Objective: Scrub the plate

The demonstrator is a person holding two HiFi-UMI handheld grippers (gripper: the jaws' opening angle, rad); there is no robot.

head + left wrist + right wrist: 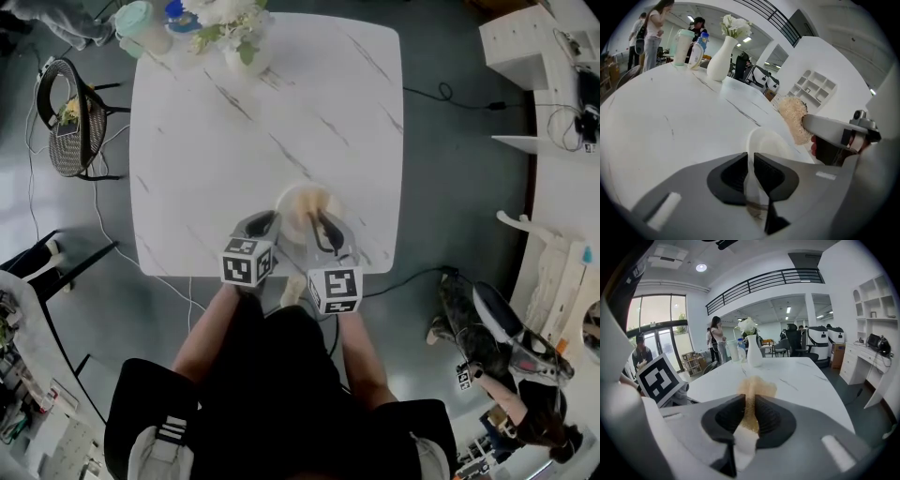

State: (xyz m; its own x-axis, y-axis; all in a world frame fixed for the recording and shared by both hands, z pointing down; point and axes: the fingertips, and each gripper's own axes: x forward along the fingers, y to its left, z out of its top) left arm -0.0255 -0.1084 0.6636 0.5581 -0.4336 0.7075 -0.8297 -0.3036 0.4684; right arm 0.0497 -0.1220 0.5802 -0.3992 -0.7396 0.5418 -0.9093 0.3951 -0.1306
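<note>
Plate (302,202) held at the table's (234,122) near edge

The left gripper (262,224) pinches its rim and the right gripper (324,231) clamps a tan sponge (757,387) beside it, half hiding it from above. White marble top, vase (753,352), people (716,338) behind.

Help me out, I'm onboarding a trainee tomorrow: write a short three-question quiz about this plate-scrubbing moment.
1. True or false: the left gripper is shut on the rim of the thin white round plate.
2. What is the right gripper holding? A) a tan fibrous scrubbing pad B) a metal fork C) nothing
3. Fill in: seen from the person, the white vase of flowers stands at the white marble table's ____ edge.
Key: 1 true; 2 A; 3 far.
</note>
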